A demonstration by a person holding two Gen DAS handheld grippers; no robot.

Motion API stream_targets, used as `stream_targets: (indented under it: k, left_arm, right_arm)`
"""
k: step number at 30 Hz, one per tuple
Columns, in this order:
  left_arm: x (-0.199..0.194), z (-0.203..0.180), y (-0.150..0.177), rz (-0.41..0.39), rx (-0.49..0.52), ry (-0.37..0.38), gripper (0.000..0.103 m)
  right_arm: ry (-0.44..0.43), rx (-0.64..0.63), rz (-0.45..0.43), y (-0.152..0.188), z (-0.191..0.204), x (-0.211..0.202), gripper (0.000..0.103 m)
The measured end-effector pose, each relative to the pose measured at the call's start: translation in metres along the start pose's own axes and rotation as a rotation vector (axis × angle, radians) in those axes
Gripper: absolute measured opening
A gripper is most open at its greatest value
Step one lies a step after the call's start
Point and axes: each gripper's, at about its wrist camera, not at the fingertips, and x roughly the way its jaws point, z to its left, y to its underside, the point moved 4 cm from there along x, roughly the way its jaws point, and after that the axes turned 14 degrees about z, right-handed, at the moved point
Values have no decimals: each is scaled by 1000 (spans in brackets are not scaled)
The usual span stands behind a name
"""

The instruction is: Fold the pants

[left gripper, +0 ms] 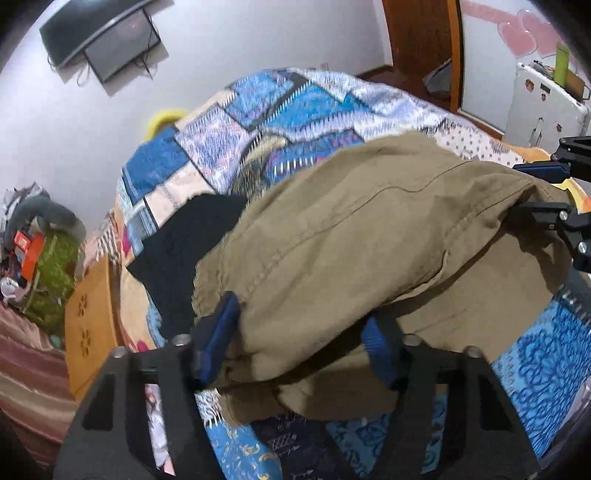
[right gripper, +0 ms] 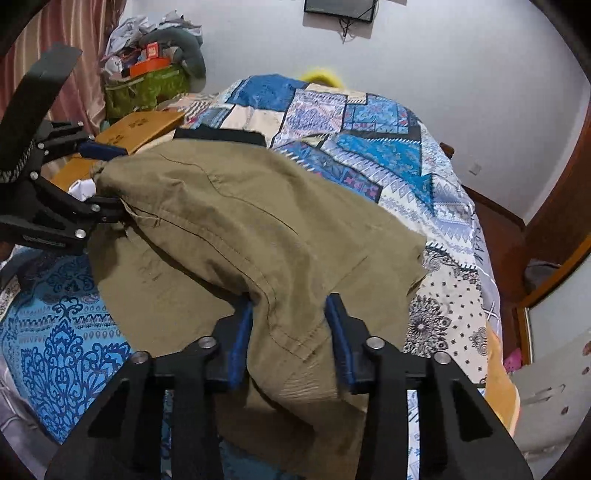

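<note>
Patchwork-quilt bed (right gripper: 388, 155), white wall (right gripper: 461, 55) w/ TV (left gripper: 107, 40), wood door (left gripper: 417, 33).

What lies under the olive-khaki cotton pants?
Under the olive-khaki cotton pants: a blue patchwork bedspread, with a black garment poking out at the far edge. How far that extends beneath is hidden.

left wrist: close, faces across bed; right wrist: close, opposite side; shared: pants (left gripper: 351, 251), quilt (right gripper: 369, 155)

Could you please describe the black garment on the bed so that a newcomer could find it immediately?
Start from the bed's patchwork quilt, blue and white. On it lie the khaki pants, held up by both grippers. The black garment peeks out from under the pants' far edge: the only plain black cloth there, flat and unpatterned.
</note>
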Motion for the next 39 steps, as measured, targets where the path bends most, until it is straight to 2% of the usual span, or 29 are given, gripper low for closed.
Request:
stream_targets:
  k: [2,5,8,12,20,27,30,33,39]
  left_arm:
    - [-10,-1,-5,-24,6,8,39]
    - [-27,-6,-13,-72,23,6,28]
    - [-38,-11,-15,-88,27,37,22]
    - [-41,-20,-7,-71,31,110,14]
    - [-28,-26,20,-15,6,166,14]
    - [-28,-18,38,-12,-54,201,14]
    - [-34,-14,45,-6,-68,215,14]
    - [-49,-7,44,-40,-83,221,14]
    - [-77,9,17,-129,-120,245,15]
  right_arm:
    - [17,4,-13,-1,-5,-6,31]
    - [52,-1,-25,2,-13,-20,24]
    - [74,-6,-19,7,-18,-29,13]
    - [66,-2,-3,19,-20,-34,11]
    - [-20,29,18,41,-9,-32,9]
    - [-139,143,27,50,-6,-21,9]
    - [-155,144,43,54,-3,-21,9]
    - [-174,124,45,54,0,-33,10]
    - [-207,121,-43,36,5,-60,10]
